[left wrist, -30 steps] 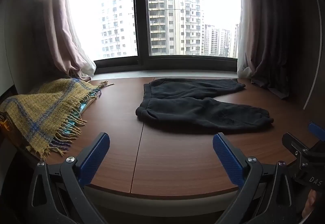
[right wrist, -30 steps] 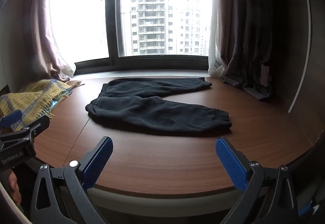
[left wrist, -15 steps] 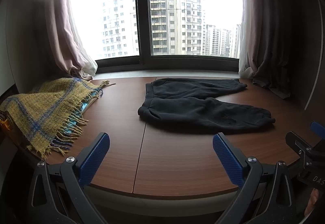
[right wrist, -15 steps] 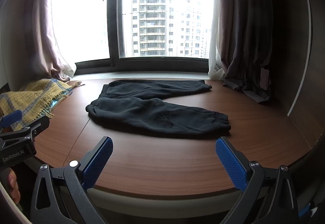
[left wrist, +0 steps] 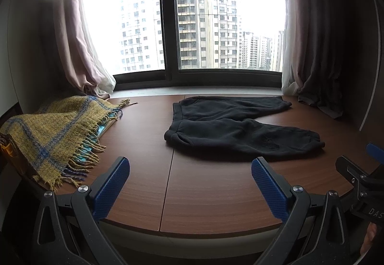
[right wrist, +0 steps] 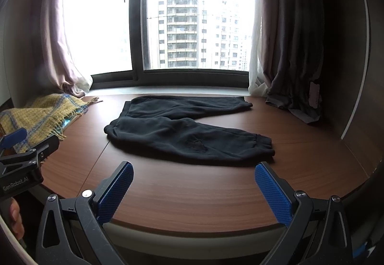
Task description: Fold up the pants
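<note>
Dark pants (left wrist: 235, 128) lie spread on the brown wooden table (left wrist: 204, 193), waistband to the left, two legs splayed to the right; they also show in the right wrist view (right wrist: 182, 130). My left gripper (left wrist: 190, 184) is open and empty, held over the table's near edge, short of the pants. My right gripper (right wrist: 193, 189) is open and empty, also at the near edge, short of the pants' near leg. Each gripper shows at the side of the other's view.
A yellow and blue fringed blanket (left wrist: 55, 135) lies over something at the table's left end. Curtains (left wrist: 319, 49) hang at both back corners, the right one pooling on the table. A window (left wrist: 199, 15) runs behind.
Both grippers have drifted slightly forward and to the left; the pants sit a little further right and nearer in view. Nothing was taken hold of.
</note>
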A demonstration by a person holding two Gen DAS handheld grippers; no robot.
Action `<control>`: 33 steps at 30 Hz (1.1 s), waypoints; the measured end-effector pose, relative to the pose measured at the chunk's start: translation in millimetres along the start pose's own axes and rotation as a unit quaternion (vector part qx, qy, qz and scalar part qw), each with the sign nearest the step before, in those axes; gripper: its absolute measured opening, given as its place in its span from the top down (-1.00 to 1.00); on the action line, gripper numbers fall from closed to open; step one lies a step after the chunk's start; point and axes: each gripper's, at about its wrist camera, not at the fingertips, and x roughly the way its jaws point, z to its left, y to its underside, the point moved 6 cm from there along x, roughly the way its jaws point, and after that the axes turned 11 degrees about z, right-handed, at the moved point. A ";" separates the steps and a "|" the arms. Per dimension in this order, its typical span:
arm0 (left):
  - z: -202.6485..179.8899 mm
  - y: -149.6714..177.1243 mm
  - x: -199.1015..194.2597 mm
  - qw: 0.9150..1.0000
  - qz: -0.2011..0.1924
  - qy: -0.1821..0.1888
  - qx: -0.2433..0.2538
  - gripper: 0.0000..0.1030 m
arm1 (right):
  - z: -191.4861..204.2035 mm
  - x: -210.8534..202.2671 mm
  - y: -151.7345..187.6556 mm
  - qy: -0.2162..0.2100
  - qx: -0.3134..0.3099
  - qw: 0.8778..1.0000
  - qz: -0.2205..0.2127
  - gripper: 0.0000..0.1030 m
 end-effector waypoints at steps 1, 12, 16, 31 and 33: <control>0.2 -0.2 -0.1 1.000 0.000 0.001 -0.001 -1.00 | 0.9 0.0 0.1 0.000 -0.001 1.000 0.000 -0.99; 2.8 -4.2 -3.4 1.000 -0.008 0.003 -0.003 -1.00 | 4.4 -2.6 -2.2 0.001 -0.007 1.000 -0.007 -0.99; 3.1 -5.7 -3.5 1.000 -0.008 0.004 -0.002 -1.00 | 5.6 -2.9 -3.2 -0.001 -0.008 1.000 -0.008 -0.99; 10.1 -11.4 0.3 1.000 -0.007 0.001 -0.001 -1.00 | 9.3 0.7 -6.7 -0.005 -0.010 1.000 -0.006 -0.99; 12.5 -12.0 2.3 1.000 -0.007 0.001 -0.001 -1.00 | 10.9 2.5 -7.8 -0.004 -0.010 1.000 -0.005 -0.99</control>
